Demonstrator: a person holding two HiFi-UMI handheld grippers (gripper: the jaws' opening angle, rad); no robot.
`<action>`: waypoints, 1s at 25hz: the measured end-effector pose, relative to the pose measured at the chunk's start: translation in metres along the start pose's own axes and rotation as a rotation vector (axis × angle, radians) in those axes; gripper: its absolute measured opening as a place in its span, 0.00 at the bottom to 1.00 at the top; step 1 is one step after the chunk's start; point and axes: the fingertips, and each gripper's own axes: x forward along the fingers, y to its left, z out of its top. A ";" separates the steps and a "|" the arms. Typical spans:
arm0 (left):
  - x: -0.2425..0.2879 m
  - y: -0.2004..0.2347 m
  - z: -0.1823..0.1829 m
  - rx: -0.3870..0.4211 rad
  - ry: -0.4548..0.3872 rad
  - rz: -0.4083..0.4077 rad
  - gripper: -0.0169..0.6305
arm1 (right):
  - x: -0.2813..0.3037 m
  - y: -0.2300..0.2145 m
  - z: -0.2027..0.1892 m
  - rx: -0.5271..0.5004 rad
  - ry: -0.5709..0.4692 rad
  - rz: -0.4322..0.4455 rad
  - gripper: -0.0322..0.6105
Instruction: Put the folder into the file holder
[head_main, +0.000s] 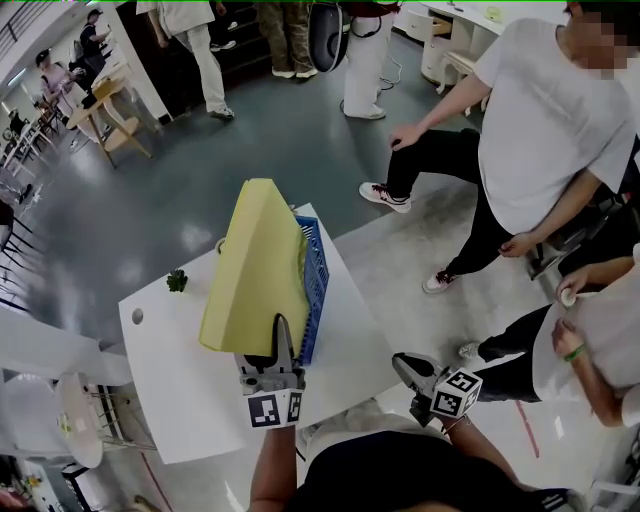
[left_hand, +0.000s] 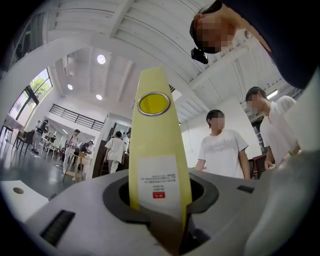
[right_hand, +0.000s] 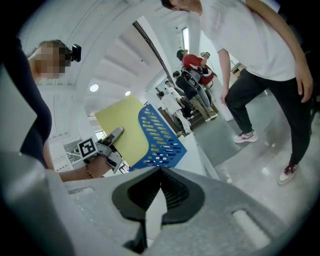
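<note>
Folder (head_main: 255, 262) clamped between left tool (head_main: 283, 336) jaws (at blue file holder (head_main: 315, 290)).

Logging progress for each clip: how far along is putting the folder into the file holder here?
Done: the left gripper has the yellow folder clamped and upright. In hand: its lower part is at the blue file holder on the table, most of it above the rim; whether it has entered is unclear. Left: seat it and release. The right gripper is shut, empty.
</note>
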 end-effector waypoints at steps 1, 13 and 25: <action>0.000 0.000 -0.005 0.002 0.011 0.002 0.27 | -0.001 -0.001 0.000 0.001 0.000 -0.004 0.05; -0.007 0.004 -0.040 0.037 0.054 0.018 0.29 | -0.008 -0.009 0.005 -0.007 0.005 -0.040 0.05; -0.011 0.000 -0.060 -0.003 0.138 -0.002 0.35 | -0.008 -0.001 0.003 -0.011 0.002 -0.036 0.05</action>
